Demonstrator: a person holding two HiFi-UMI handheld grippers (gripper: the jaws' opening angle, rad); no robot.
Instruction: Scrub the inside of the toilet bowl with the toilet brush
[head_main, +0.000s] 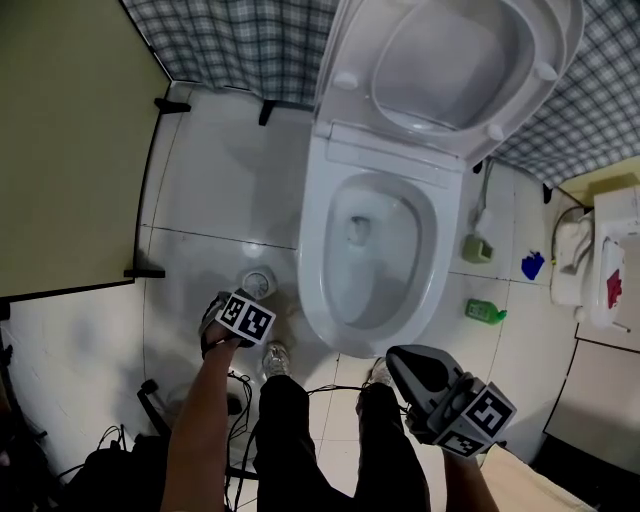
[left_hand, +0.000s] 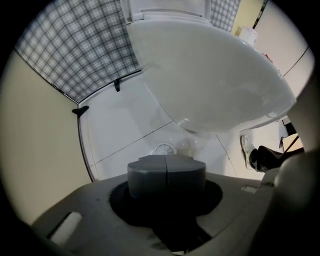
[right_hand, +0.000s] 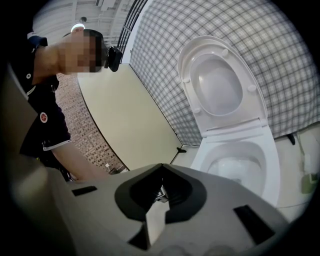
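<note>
The person's dark trousers (head_main: 290, 430) fill the bottom of the head view, with a pale shoe (head_main: 275, 358) at the end of one leg. Just left of that shoe is the left hand-held gripper (head_main: 225, 328), pointing straight down at the white tiled floor (head_main: 220, 170). Its two dark jaw halves meet along a thin seam with nothing between them. A round floor drain (head_main: 258, 284) lies just beyond its tips. The outer wall of the toilet bowl (head_main: 312, 260) rises close on its right.

The right hand-held gripper (head_main: 394, 356) sits on the other side of the legs, tilted slightly downward toward the bowl's front edge. Its jaw tips touch each other and it carries nothing. The seat and lid (head_main: 450, 60) stand raised ahead of it, against the checked wall (head_main: 240, 40).

The toilet brush (head_main: 478, 238) stands on the floor (in what looks like a greenish holder) ahead and to the right of the right hand-held gripper. It is well apart from the right one and across the bowl from the left one. A green bottle (head_main: 485, 312) lies nearer to the right hand-held gripper, with a small blue item (head_main: 533, 265) beyond it. A beige partition (head_main: 70, 150) stands to the left of the left hand-held gripper.
</note>
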